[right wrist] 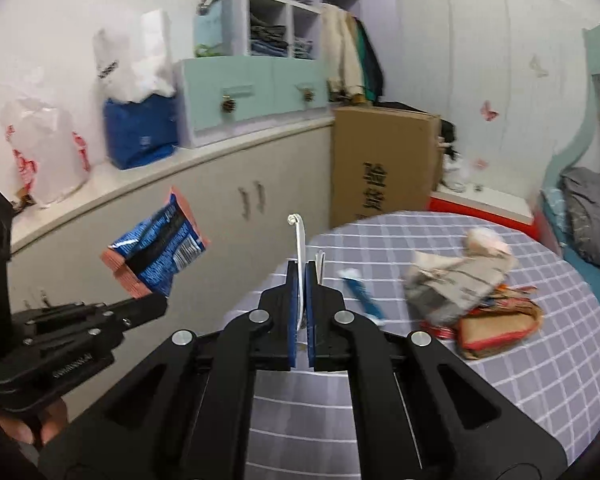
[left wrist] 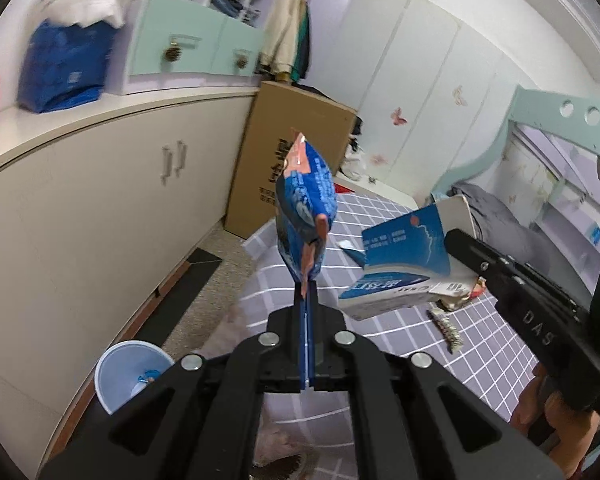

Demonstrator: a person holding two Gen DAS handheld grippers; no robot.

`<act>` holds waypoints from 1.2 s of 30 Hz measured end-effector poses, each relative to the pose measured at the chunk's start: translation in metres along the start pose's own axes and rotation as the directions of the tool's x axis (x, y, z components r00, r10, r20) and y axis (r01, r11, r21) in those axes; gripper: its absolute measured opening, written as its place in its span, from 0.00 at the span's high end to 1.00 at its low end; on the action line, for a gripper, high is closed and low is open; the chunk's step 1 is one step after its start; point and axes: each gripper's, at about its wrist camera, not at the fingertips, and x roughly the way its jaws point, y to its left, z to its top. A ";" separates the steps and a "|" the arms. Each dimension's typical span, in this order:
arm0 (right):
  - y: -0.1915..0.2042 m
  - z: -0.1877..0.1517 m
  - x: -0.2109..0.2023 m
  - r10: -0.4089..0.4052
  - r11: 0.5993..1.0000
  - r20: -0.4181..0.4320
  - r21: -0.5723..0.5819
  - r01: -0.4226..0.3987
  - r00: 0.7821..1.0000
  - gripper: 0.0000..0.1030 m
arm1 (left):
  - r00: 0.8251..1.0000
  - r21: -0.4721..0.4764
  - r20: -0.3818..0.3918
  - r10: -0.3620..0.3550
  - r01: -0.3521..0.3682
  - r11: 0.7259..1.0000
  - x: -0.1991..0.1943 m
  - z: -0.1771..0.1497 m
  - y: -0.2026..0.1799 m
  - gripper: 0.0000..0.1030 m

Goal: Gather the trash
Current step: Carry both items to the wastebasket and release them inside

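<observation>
My left gripper (left wrist: 306, 286) is shut on a blue and pink snack wrapper (left wrist: 306, 204), held up in the air left of the table; it also shows in the right wrist view (right wrist: 156, 250). My right gripper (right wrist: 300, 268) is shut on a blue and white carton (left wrist: 404, 264), seen edge-on as a thin white flap (right wrist: 299, 248). A blue trash bin (left wrist: 130, 374) stands on the floor below my left gripper. More trash (right wrist: 476, 292) lies in a pile on the checked table (right wrist: 520, 372).
A cream cabinet (left wrist: 100, 208) runs along the left wall with bags on top. A tall cardboard box (right wrist: 384, 164) stands behind the table. A bed with a grey pillow (right wrist: 592, 216) is at the right. A small blue wrapper (right wrist: 362, 294) lies on the table.
</observation>
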 end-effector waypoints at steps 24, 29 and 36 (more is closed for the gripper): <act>0.206 -0.102 0.220 0.254 0.956 -0.346 -0.052 -0.289 0.903 0.96 | 0.926 -0.312 -0.299 0.232 -0.325 0.893 0.068 -0.079 0.270 0.99; 0.226 -0.128 0.261 0.213 0.962 -0.369 -0.085 -0.261 0.905 0.91 | 0.904 -0.332 -0.356 0.239 -0.361 0.871 0.089 -0.099 0.301 0.99; 0.219 -0.150 0.277 0.224 0.966 -0.426 -0.024 -0.258 0.877 0.50 | 0.886 -0.328 -0.407 0.222 -0.369 0.869 0.117 -0.116 0.306 0.99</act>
